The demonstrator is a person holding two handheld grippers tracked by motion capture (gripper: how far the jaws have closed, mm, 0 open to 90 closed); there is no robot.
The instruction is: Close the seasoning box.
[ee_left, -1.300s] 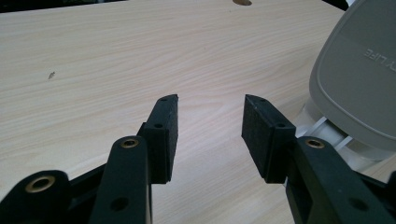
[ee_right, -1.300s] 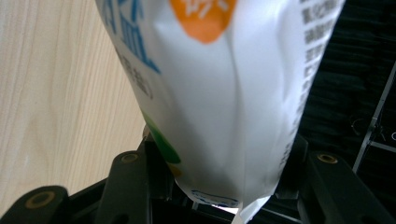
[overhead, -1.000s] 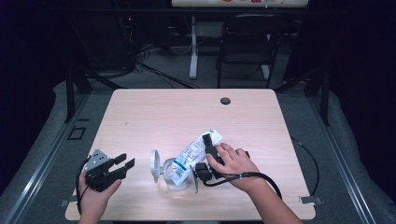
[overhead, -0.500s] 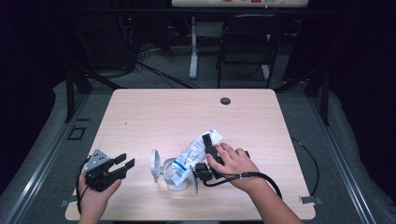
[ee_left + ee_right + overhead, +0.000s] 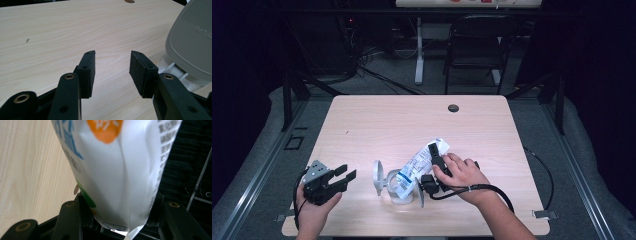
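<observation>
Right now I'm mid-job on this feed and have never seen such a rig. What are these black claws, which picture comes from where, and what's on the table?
A person sits at a wooden table, holding a two-jaw gripper in each hand. The high view looks down from above. The other two pictures come from cameras riding on each gripper, looking along its jaws. The left gripper rests at the table's near left, jaws open on nothing, aimed toward a clear container with a hinged grey lid. The right gripper is clamped on a white printed pouch, tilted so its low end sits at the container.
</observation>
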